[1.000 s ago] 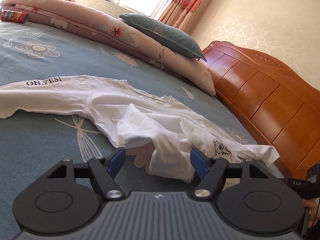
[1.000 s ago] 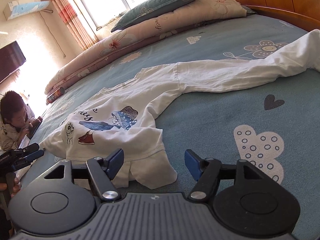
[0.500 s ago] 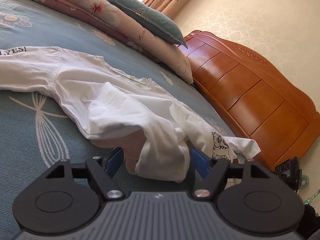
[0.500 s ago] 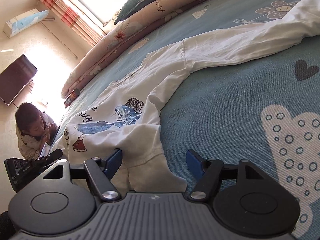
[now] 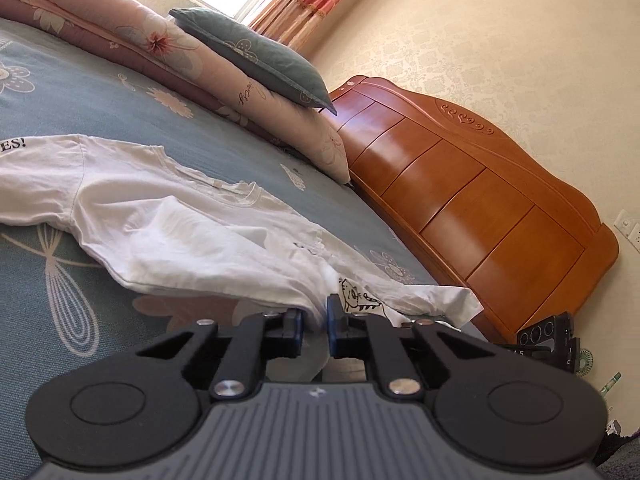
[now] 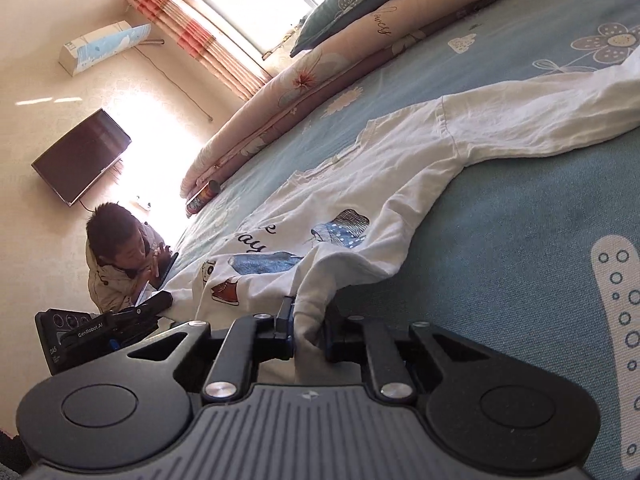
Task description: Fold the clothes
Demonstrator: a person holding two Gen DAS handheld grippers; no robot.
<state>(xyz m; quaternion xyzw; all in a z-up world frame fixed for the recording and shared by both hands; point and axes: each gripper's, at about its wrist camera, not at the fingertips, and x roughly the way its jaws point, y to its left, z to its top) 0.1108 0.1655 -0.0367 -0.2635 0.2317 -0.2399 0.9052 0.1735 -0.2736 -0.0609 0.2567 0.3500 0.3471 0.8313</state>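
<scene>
A white long-sleeved shirt (image 5: 180,232) with cartoon prints lies crumpled on the blue flowered bed sheet (image 5: 52,308). In the left wrist view my left gripper (image 5: 315,322) is closing, and its blue pads pinch a bunch of the shirt's hem beside a small cat print (image 5: 356,296). The right wrist view shows the same shirt (image 6: 400,184), one sleeve stretched out to the right. My right gripper (image 6: 309,322) is closing too, with a fold of the hem squeezed between its pads. The cloth behind both pairs of pads is hidden.
A rolled pink quilt (image 5: 168,52) and a grey-green pillow (image 5: 256,52) lie along the far side. The wooden headboard (image 5: 460,200) stands at the right. A red can (image 6: 202,198) lies near the quilt. A person (image 6: 120,256) leans on the bed's edge.
Both grippers have gone from wide open to closed on the shirt's hem. Both cameras have tipped upward and the pinched cloth is drawn taut towards them.
</scene>
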